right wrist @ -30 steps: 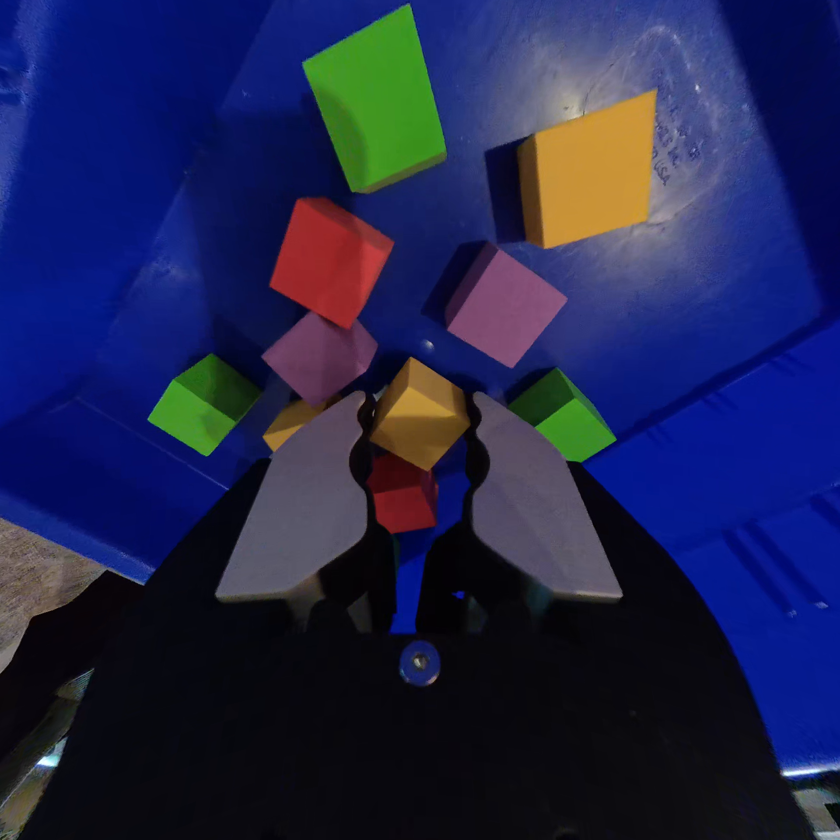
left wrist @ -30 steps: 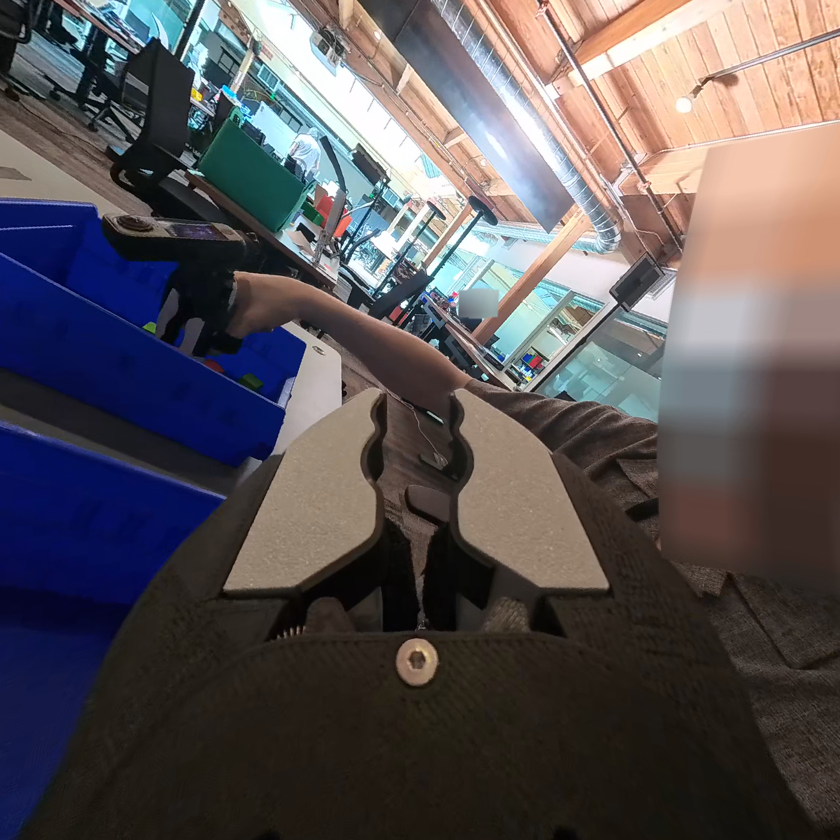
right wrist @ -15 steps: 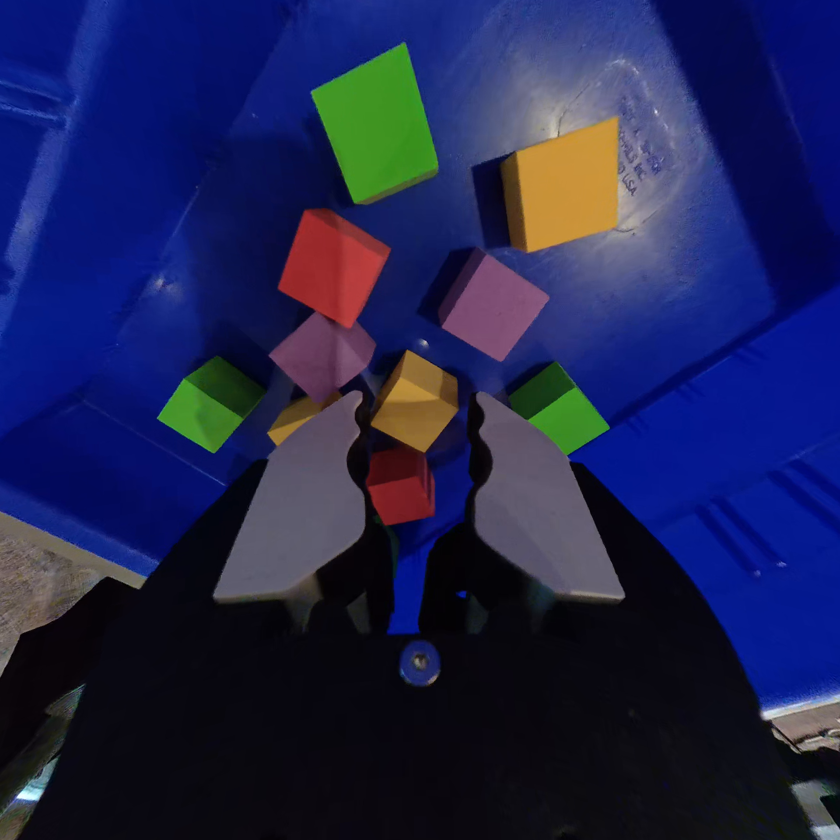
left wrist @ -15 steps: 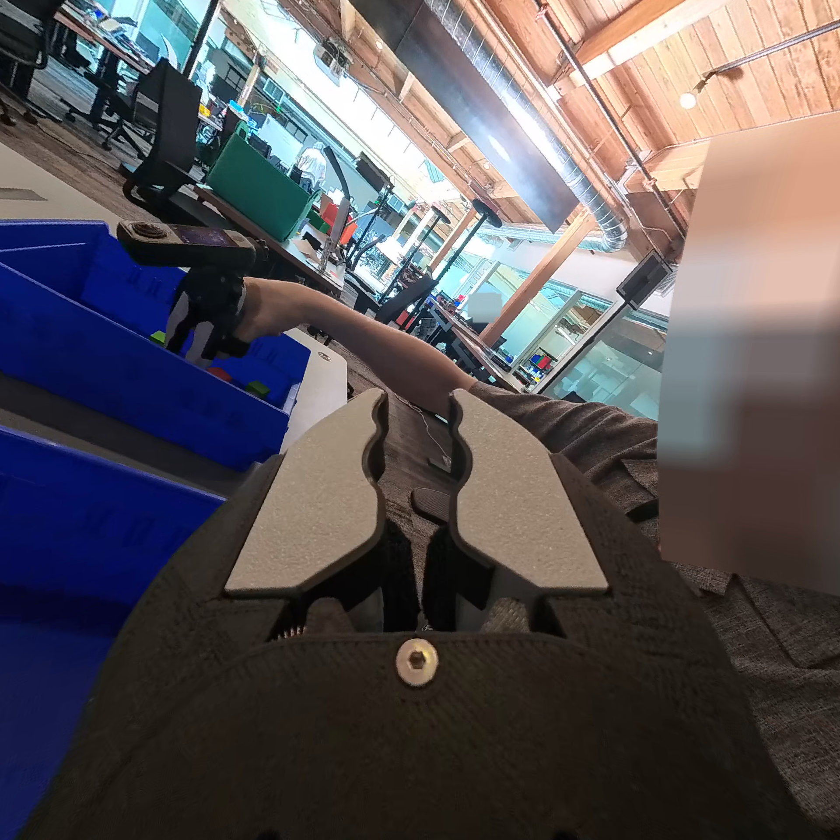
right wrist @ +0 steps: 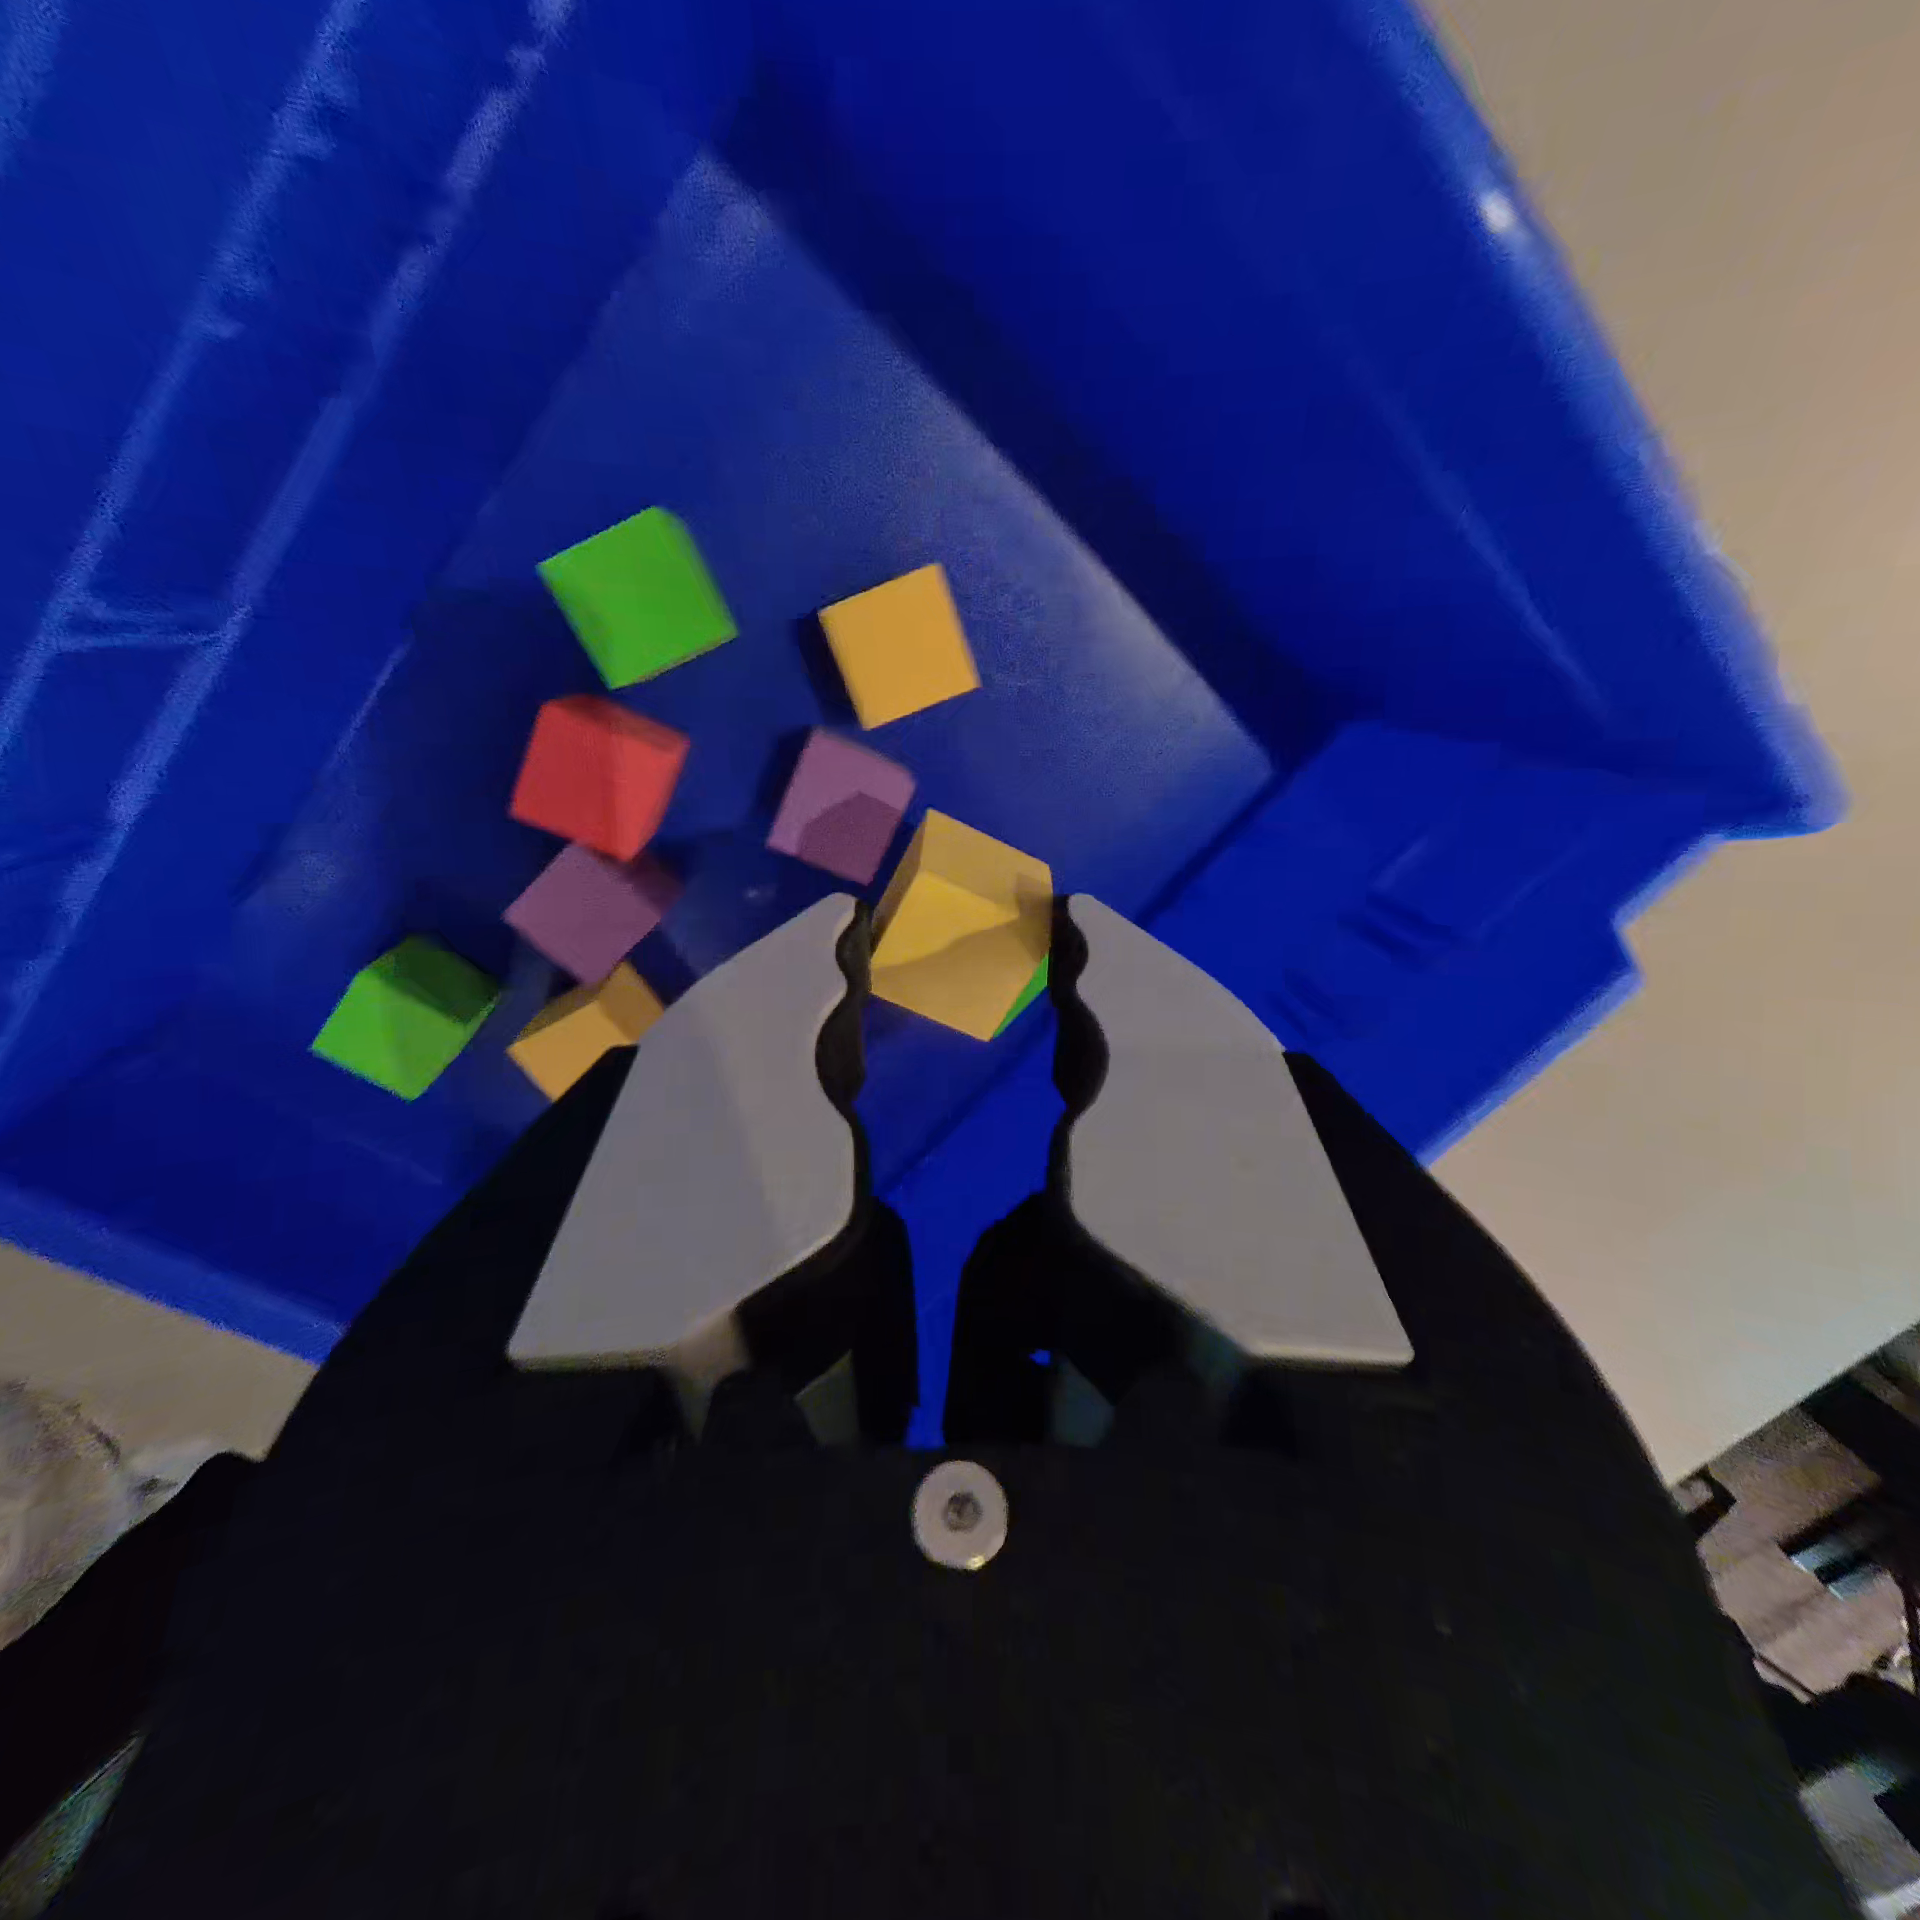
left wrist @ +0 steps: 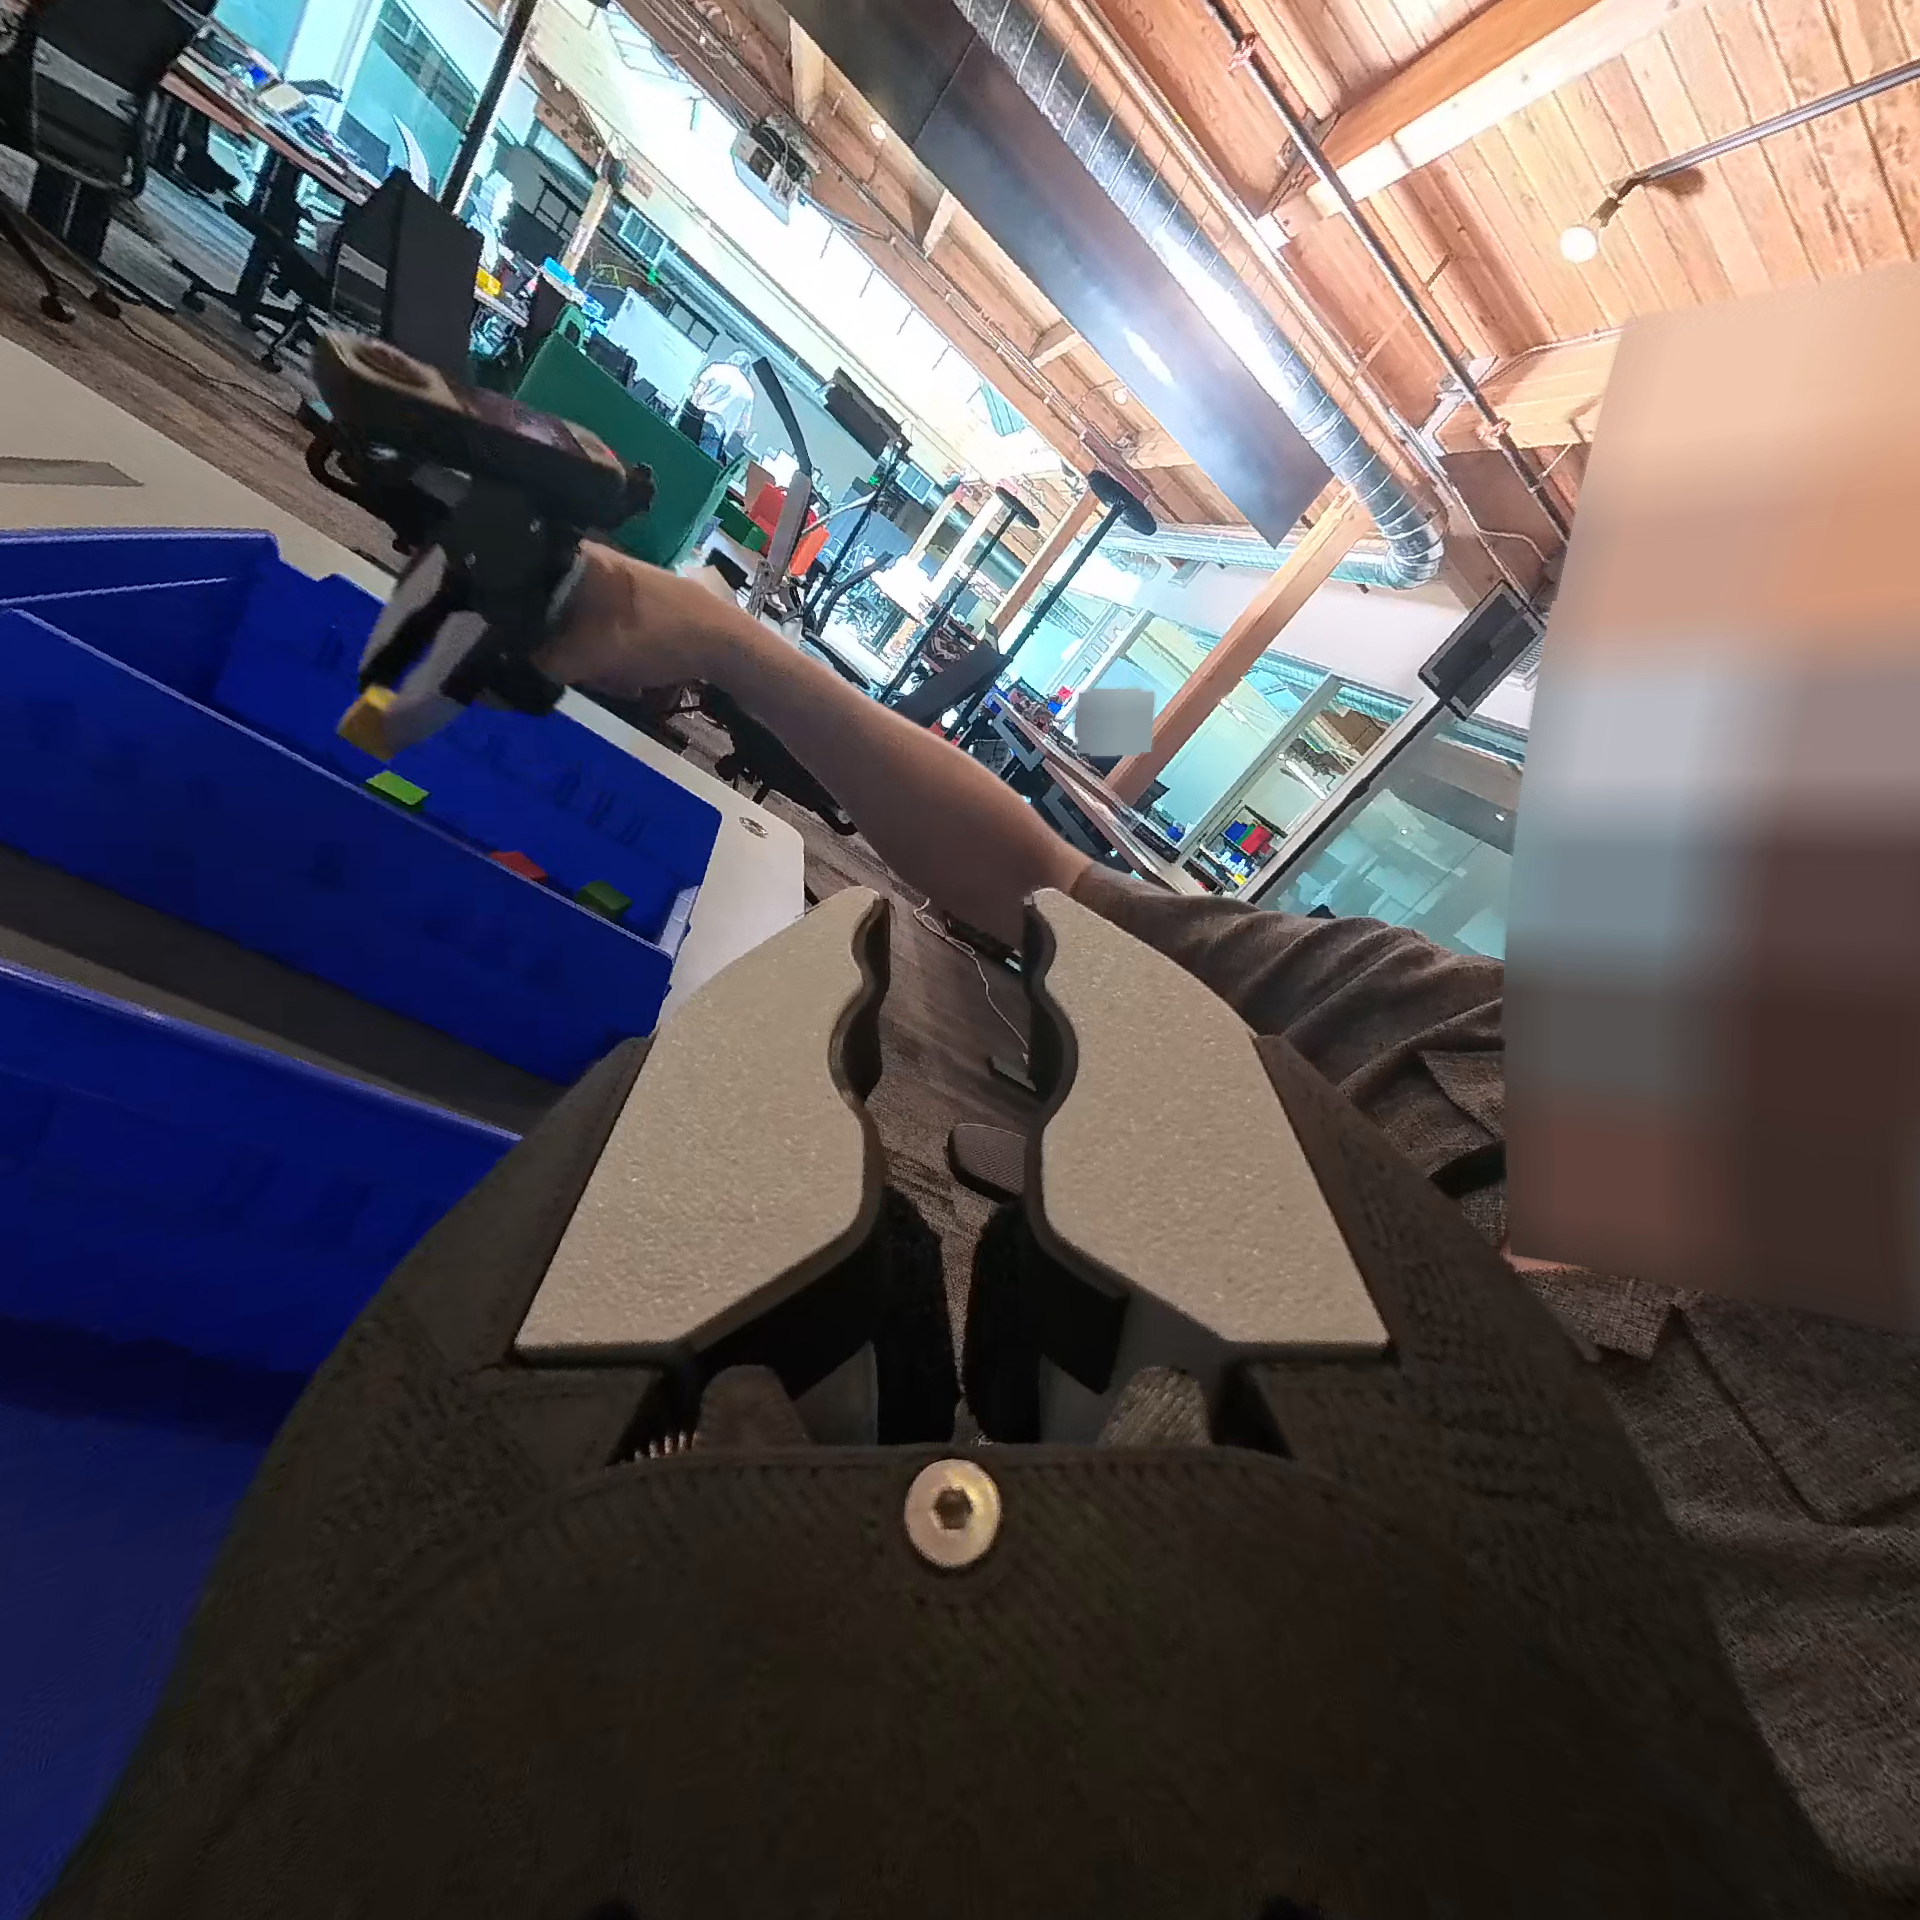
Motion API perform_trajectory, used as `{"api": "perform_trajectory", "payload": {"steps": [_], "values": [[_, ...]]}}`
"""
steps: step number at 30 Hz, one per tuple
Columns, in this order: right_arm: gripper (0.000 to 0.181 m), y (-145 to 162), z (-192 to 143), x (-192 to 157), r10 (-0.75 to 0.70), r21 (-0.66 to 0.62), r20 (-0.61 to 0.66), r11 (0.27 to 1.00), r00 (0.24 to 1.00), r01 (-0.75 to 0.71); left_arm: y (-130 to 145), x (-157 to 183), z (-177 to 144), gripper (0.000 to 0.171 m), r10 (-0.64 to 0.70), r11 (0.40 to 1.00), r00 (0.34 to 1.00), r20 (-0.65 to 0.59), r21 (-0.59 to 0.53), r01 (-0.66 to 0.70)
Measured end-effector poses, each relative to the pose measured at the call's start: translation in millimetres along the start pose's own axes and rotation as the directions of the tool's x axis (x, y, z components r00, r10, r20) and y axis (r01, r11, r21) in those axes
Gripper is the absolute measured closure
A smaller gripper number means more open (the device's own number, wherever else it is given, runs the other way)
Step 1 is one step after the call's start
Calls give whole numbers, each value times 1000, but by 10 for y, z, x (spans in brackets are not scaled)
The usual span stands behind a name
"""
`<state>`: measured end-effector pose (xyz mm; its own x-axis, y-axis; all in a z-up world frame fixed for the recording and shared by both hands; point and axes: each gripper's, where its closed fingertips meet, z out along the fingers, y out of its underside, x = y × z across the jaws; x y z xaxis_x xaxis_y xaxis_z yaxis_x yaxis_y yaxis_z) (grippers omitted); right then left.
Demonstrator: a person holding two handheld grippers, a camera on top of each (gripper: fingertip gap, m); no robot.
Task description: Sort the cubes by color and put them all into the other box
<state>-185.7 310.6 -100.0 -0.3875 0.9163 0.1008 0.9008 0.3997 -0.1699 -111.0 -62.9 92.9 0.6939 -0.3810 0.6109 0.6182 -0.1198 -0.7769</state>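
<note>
My right gripper [right wrist: 956, 920] is shut on a yellow cube [right wrist: 956, 925] and holds it above a blue bin [right wrist: 1558, 623]. On the bin floor lie several cubes: a green one [right wrist: 636, 597], a yellow one [right wrist: 899, 644], a red one [right wrist: 597, 774], two purple ones [right wrist: 842, 805], another green one [right wrist: 405, 1013]. The left wrist view shows the right gripper [left wrist: 400, 707] with the yellow cube [left wrist: 366, 717] above the far bin [left wrist: 312, 883]. My left gripper [left wrist: 956, 925] is empty, its jaws a little apart, pointing at the person's grey shirt.
A second blue bin [left wrist: 208, 1164] lies nearer the left gripper, beside the far bin. Both stand on a white table [left wrist: 748, 862]. The person's arm [left wrist: 883, 769] reaches over the table edge. Desks and chairs stand farther back.
The right gripper closed on the yellow cube and lifted it up out of the bin; the bin floor now looks farther away. The left gripper has barely moved.
</note>
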Motion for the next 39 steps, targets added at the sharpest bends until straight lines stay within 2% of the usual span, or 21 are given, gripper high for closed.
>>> {"api": "perform_trajectory", "payload": {"steps": [7, 12, 23, 25, 26, 29, 34, 36, 39], "values": [[148, 80, 384, 216, 52, -152, -20, 987, 998, -55, 23, -15, -10, 148, -8, 1000, 1000, 3, -10, 8], [148, 274, 422, 151, 94, -247, 14, 965, 995, -88, 9, -12, -42, 148, -2, 1000, 1000, 5, -5, 2], [147, 276, 467, 50, 157, -253, 102, 959, 982, -127, 21, 5, -1, 148, -1, 1000, 1000, -9, -15, 1], [139, 265, 470, 41, 164, -243, 106, 961, 981, -134, -10, -54, -34, 148, 4, 1000, 1000, 28, -6, -3], [135, 265, 459, 41, 162, -238, 103, 962, 981, -133, -39, -168, -67, 148, 10, 1000, 995, 97, -7, -10], [127, 255, 367, 58, 154, -213, 88, 968, 984, -132, -120, -670, -206, 138, 63, 996, 927, 369, -78, -36], [133, 144, -37, 45, 106, -50, 19, 993, 994, -105, 31, -1320, -278, 117, 141, 939, 784, 604, -333, 88], [135, 87, -211, -33, 86, 42, 5, 995, 996, -86, 97, -1582, -294, 116, 153, 917, 710, 687, -367, 157], [138, 28, -397, -165, 64, 159, -27, 986, 998, -59, 224, -2014, -329, 118, 126, 900, 580, 805, -339, 275]]}}
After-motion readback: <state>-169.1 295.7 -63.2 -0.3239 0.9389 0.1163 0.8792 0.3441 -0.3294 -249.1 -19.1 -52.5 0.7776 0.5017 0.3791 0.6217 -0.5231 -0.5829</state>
